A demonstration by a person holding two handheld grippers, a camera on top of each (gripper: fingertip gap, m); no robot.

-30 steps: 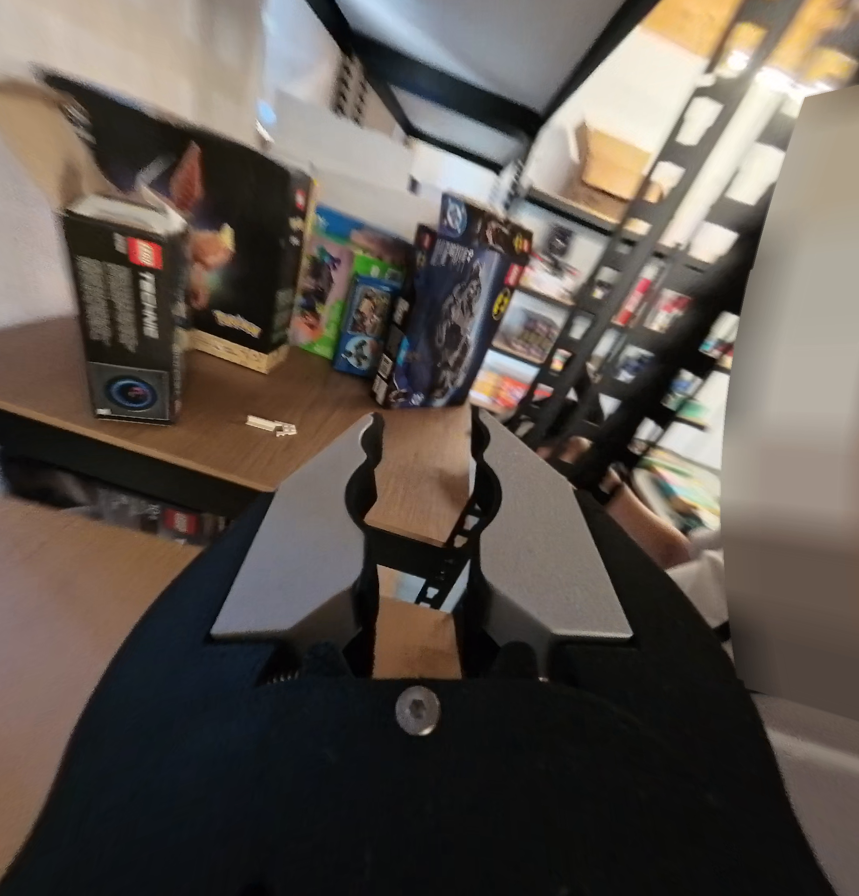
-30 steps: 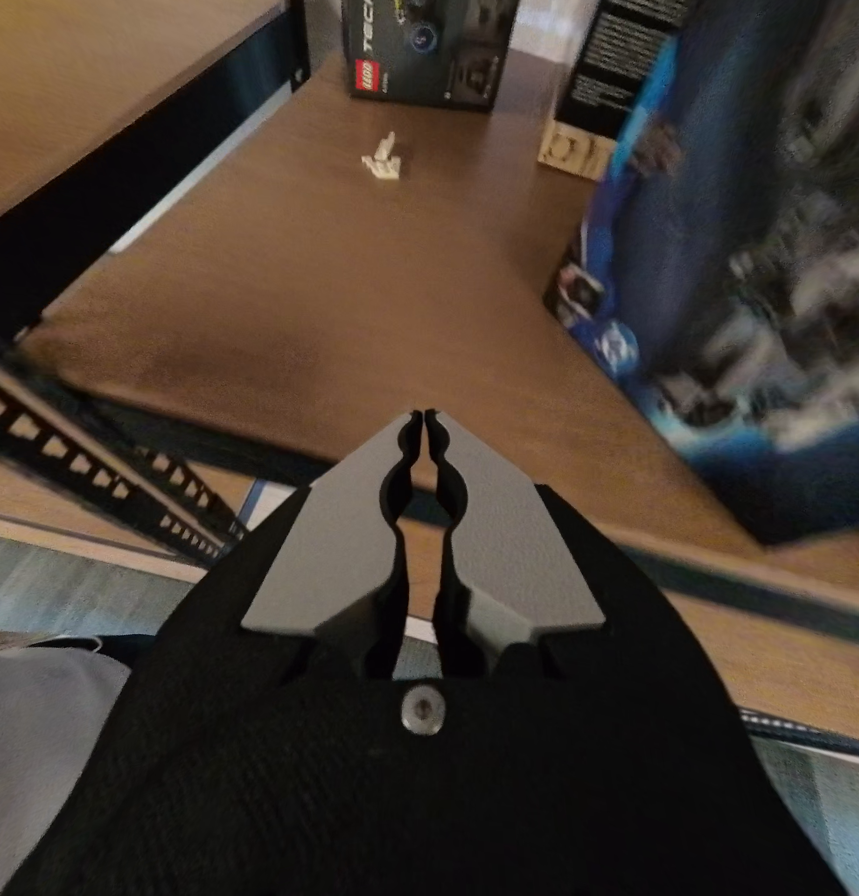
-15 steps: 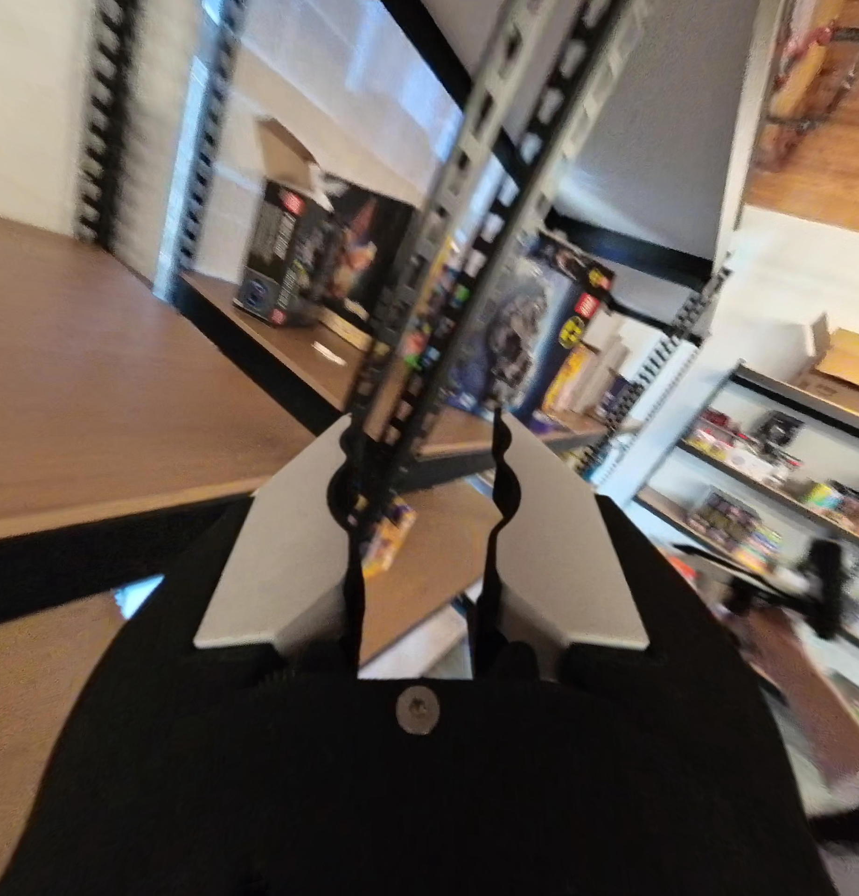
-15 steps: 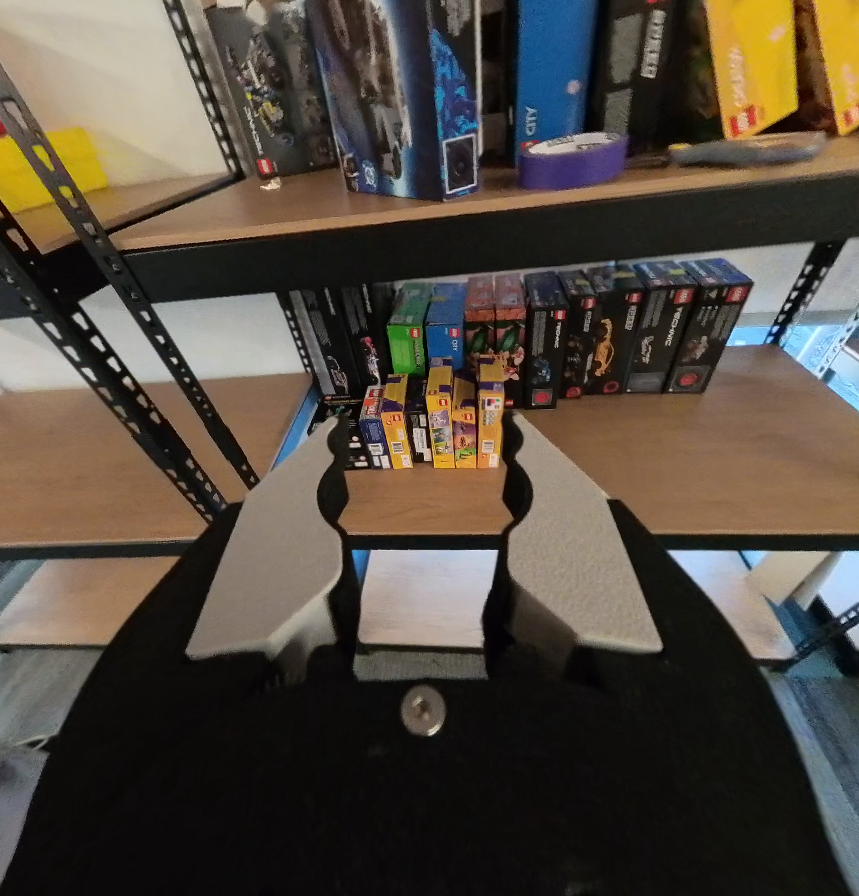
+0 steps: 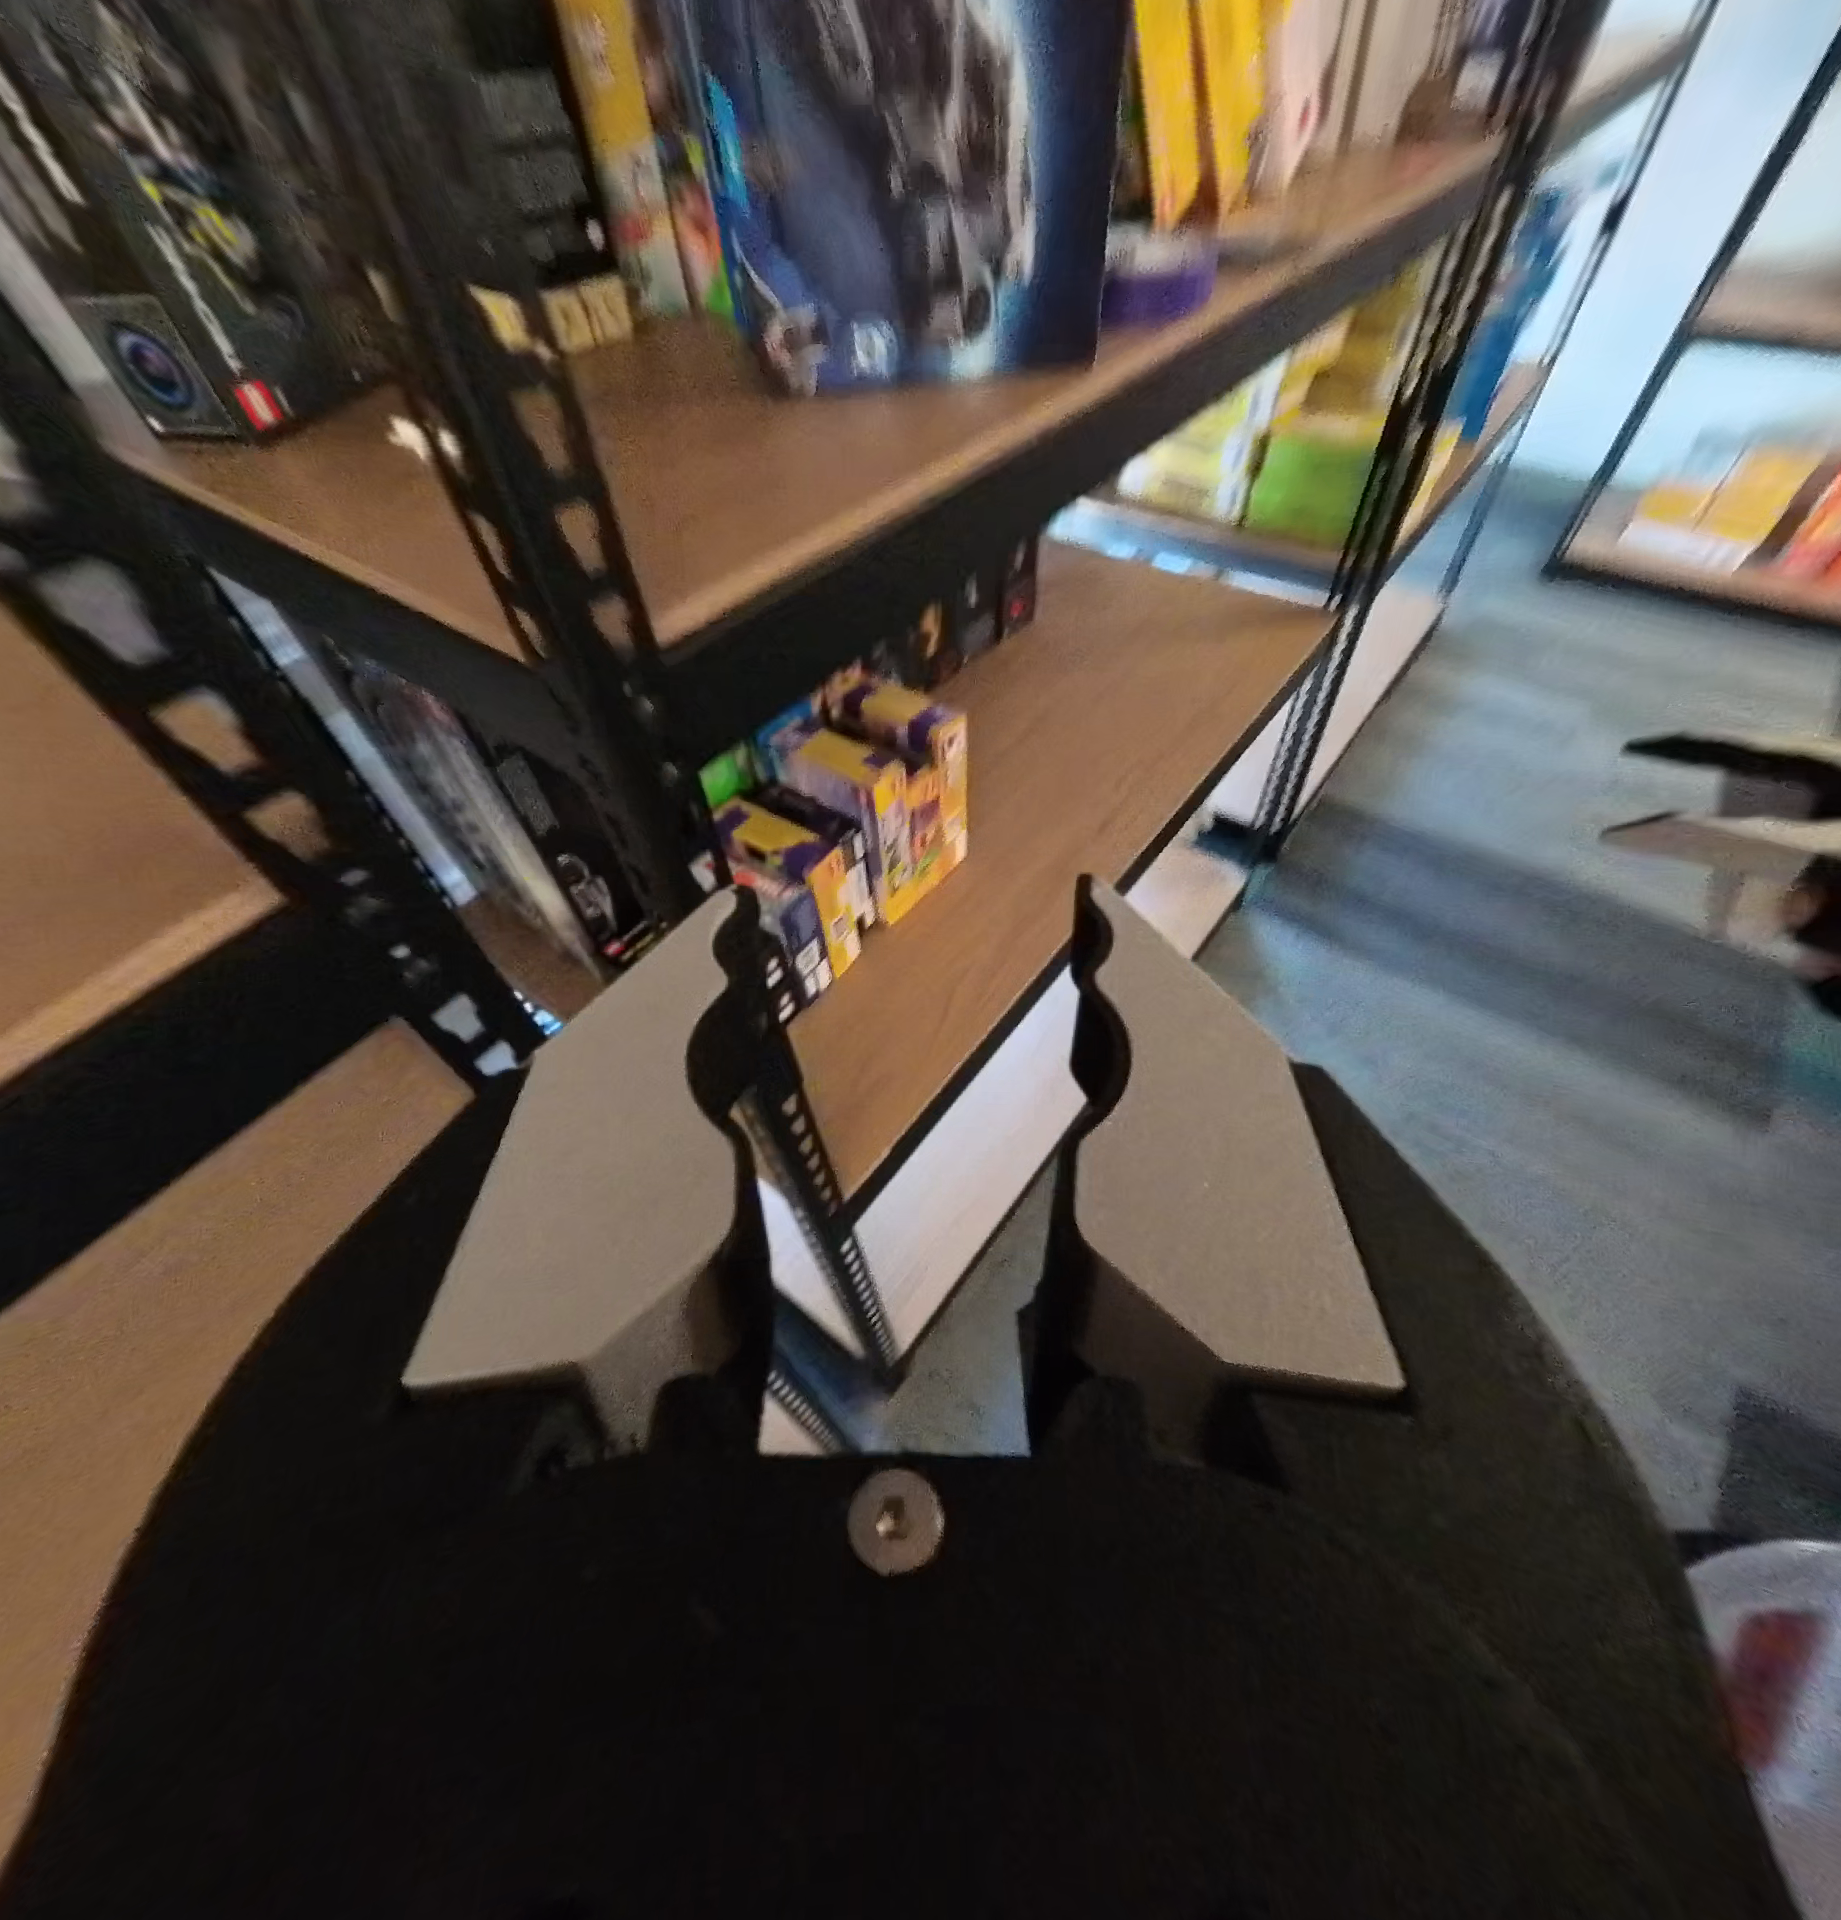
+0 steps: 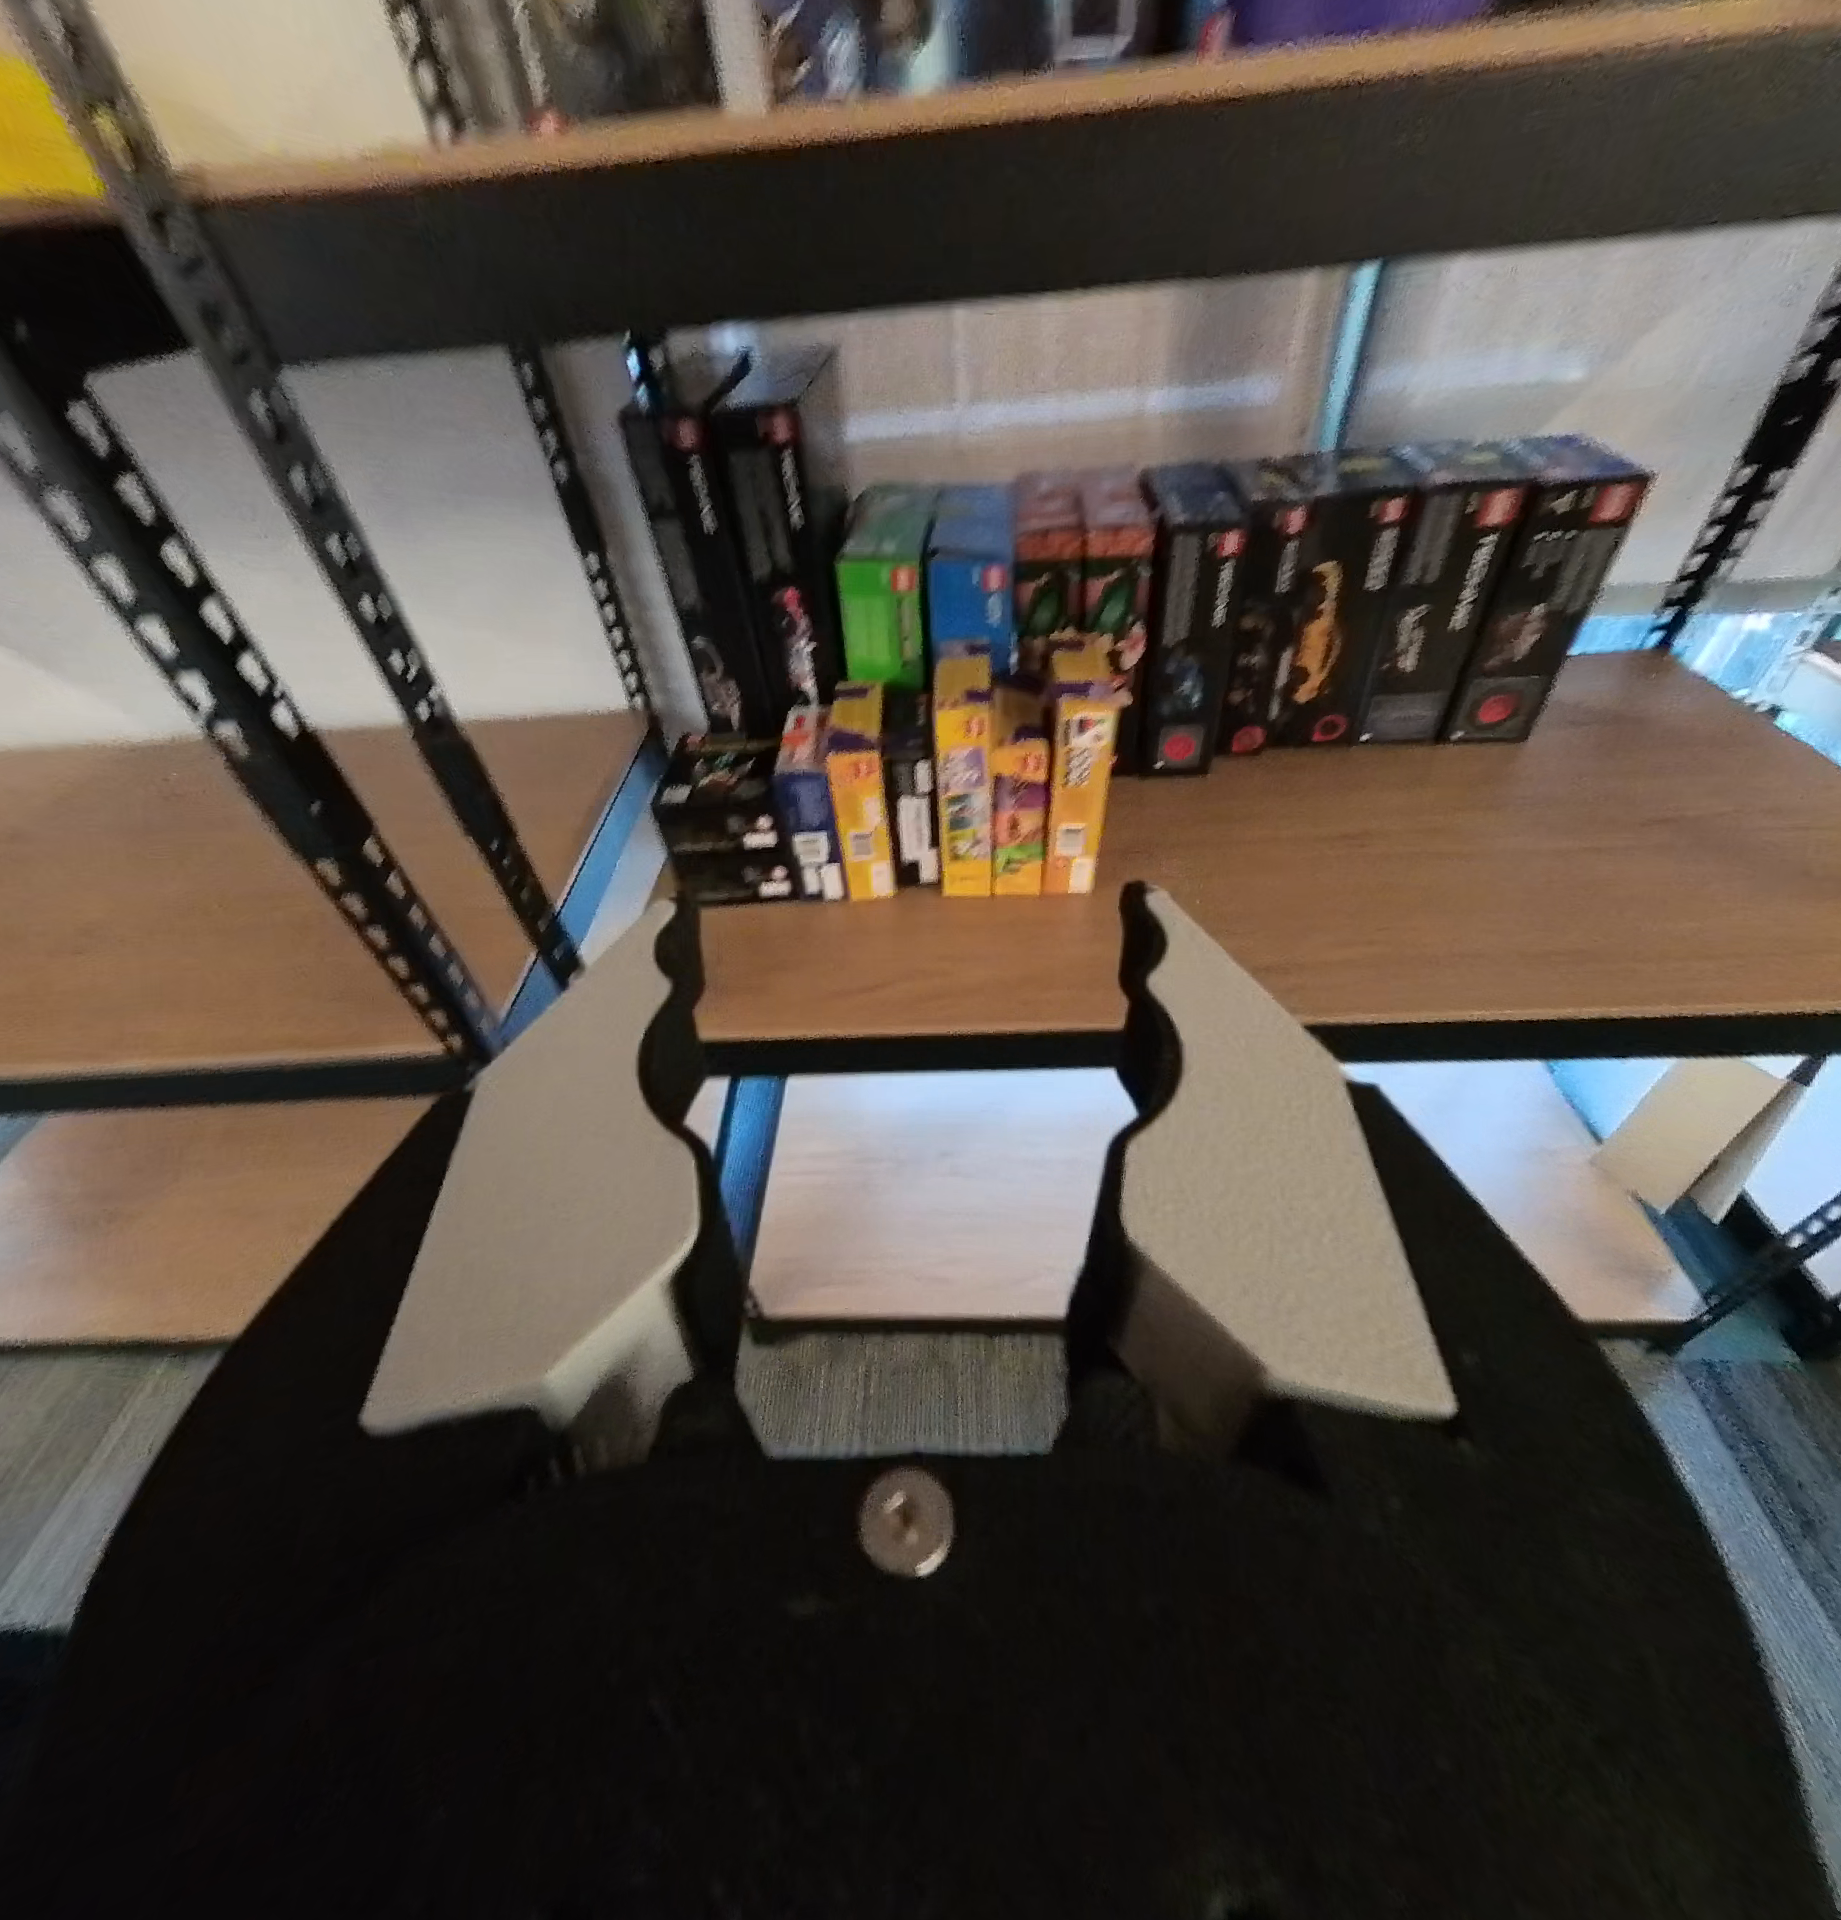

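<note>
Small toy boxes [image 6: 947, 790] stand in a row on the middle shelf [image 6: 1415, 914], just ahead of my right gripper [image 6: 911, 914]; both it and my left gripper [image 5: 911, 914] (fingers spread, empty) hang short of them.

The place looked like a toy shop or its stockroom. Black metal racks with perforated uprights [image 6: 303, 582] and wood-look shelf boards [image 6: 1415, 894] filled both views. At the centre of the right wrist view, small yellow and purple boxed sets [image 6: 957, 800] stood in a row in front of taller black boxes [image 6: 1415, 603] lined up spine-out. In the upper middle of the left wrist view, a large blue boxed set [image 5: 916, 177] stood on a higher shelf. More stocked shelving [image 5: 1747, 520] showed at that view's right edge, across a grey floor [image 5: 1467, 935].
</note>
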